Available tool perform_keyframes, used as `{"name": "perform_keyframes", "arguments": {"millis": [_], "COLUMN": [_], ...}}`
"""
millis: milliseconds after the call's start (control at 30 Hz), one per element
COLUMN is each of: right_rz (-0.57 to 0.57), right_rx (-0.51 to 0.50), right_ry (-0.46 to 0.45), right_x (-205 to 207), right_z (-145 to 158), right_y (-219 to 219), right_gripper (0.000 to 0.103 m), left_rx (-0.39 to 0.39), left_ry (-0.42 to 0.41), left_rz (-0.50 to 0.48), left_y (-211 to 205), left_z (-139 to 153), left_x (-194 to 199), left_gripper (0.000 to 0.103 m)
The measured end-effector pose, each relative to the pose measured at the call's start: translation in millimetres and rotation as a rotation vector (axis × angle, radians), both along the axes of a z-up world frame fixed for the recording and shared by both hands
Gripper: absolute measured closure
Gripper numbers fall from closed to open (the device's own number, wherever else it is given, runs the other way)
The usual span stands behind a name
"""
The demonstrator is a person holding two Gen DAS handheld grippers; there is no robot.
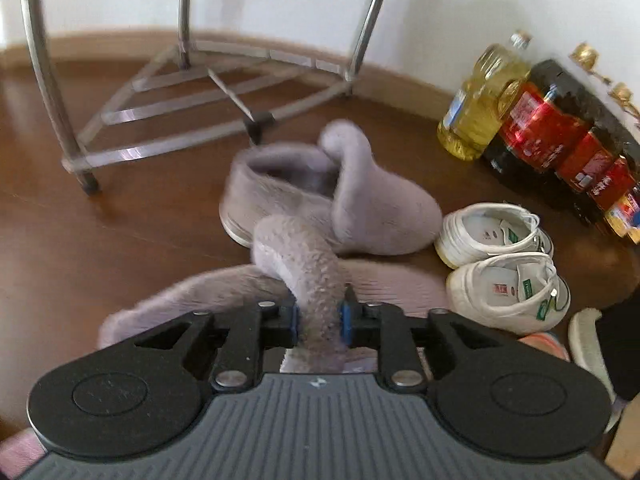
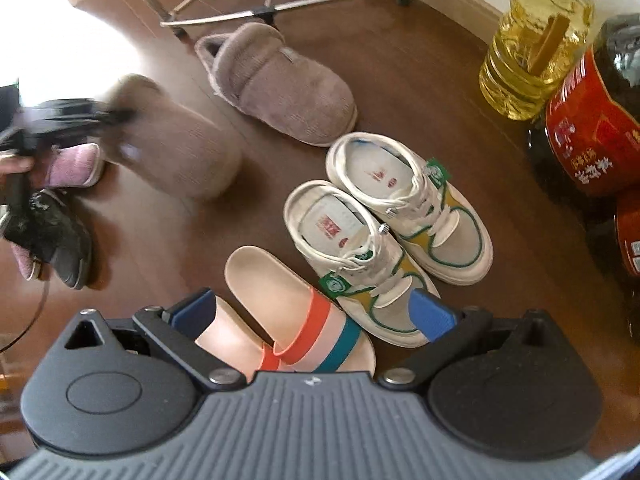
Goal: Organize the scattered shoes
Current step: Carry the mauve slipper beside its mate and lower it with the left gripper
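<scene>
Right wrist view: white sneakers (image 2: 384,236) and sandals (image 2: 296,320) are paired; right gripper (image 2: 312,312) gapes empty. Left gripper (image 1: 320,316), clamped on the carried slipper (image 1: 308,276), nears its mate (image 2: 280,88); far-left shoes (image 2: 60,216) remain scattered.

left wrist: low, close, facing wall | right wrist: steeply down | shared: white sneakers (image 1: 502,256), grey slipper (image 2: 280,88)

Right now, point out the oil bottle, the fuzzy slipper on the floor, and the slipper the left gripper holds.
oil bottle (image 2: 532,40), right wrist view, on its yellow body.
floor slipper (image 2: 288,96), right wrist view, on its upper.
held slipper (image 1: 316,280), left wrist view, on the fuzzy collar by the left gripper (image 1: 320,320).
</scene>
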State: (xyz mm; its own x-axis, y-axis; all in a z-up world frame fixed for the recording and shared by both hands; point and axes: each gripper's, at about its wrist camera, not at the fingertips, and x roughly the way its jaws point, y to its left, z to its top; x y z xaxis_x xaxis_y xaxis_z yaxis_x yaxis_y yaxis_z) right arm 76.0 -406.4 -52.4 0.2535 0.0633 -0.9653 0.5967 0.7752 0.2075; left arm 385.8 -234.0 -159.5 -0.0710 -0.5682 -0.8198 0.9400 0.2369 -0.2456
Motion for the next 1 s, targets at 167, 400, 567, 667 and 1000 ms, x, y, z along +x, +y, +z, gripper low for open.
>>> {"name": "perform_keyframes", "arguments": {"millis": [167,400,567,667,1000], "right_rz": [-0.028,0.082,0.589,0.784,0.72], "right_rx": [0.039,0.024,-0.103,-0.138,-0.047], "right_ry": [-0.1,-0.069,-0.035,-0.103,-0.295], "right_x": [-12.0,-12.5,15.6,48.4,157.6], "right_z": [22.6,19.6,5.5,-31.0,-179.5], "right_y": [-5.7,-4.4,31.9,36.2,39.6], "right_gripper": [0.001,0.002,0.057,0.065,0.077], "left_rx": [-0.077,0.005,0.142,0.206,0.3], "left_ry": [0.066,0.093,-0.003,-0.063,-0.165], "left_rz": [0.179,0.494,0.467,0.399,0.2], "left_y": [32.6,95.2,88.6,69.2,13.9], "left_z": [6.8,-12.2,-29.3,-41.0,-59.3], "left_x": [-36.2,-28.4,-17.2,-12.1,4.1], "left_gripper": [0.045,0.039,0.041,0.04,0.041]}}
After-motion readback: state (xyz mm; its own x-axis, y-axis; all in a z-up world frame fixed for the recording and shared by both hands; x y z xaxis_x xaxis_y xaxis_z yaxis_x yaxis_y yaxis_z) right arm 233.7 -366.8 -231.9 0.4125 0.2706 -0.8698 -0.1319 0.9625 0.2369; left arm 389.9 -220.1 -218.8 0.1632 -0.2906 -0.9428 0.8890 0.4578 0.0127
